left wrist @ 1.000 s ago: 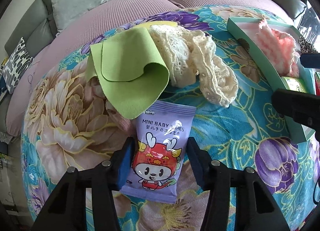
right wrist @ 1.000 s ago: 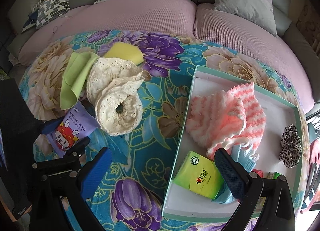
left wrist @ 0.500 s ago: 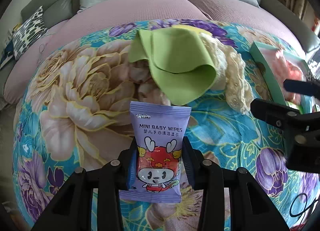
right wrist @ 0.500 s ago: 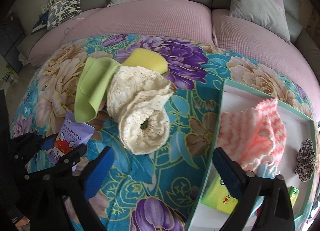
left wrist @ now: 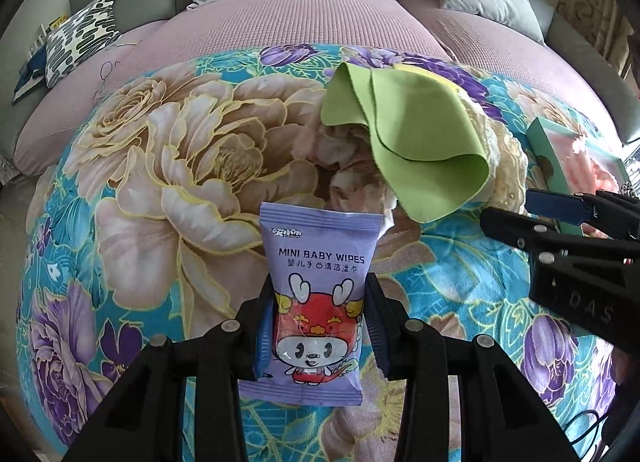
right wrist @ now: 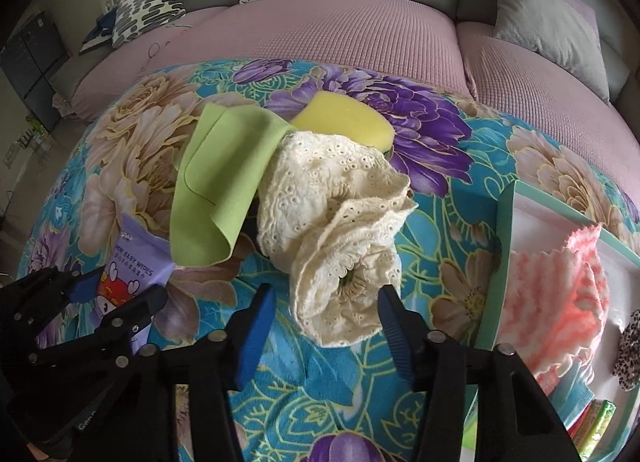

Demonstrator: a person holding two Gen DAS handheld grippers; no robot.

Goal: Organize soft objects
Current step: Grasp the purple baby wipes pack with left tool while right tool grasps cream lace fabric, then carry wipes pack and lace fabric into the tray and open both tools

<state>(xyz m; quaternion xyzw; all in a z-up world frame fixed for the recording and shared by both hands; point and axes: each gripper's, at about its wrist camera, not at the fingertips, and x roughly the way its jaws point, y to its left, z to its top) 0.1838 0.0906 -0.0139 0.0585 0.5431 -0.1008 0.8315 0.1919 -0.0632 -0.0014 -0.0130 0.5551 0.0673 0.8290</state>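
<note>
My left gripper [left wrist: 320,326] is shut on a purple pack of baby wipes [left wrist: 318,282], which stands upright between the pads above the flowered blanket. The pack also shows in the right wrist view [right wrist: 132,262], held by the left gripper [right wrist: 116,294]. A cream lace cloth [right wrist: 340,222] lies bunched mid-blanket. My right gripper [right wrist: 325,330] straddles its near end with jaws closing. The right pad is at the lace's edge and the left pad stands clear of it. A folded green cloth [right wrist: 216,182] and a yellow sponge [right wrist: 344,122] lie behind the lace.
A teal box [right wrist: 496,262] at the right holds a pink knitted piece [right wrist: 560,294], a leopard scrunchie [right wrist: 630,346] and small packets. A pink and grey sofa [right wrist: 320,34] with cushions runs behind the blanket. The right gripper [left wrist: 532,218] shows at the right edge of the left wrist view.
The left gripper closed on the wipes pack and rolled while carrying it. The right gripper swung left from over the teal box to the lace cloth, and its jaws narrowed.
</note>
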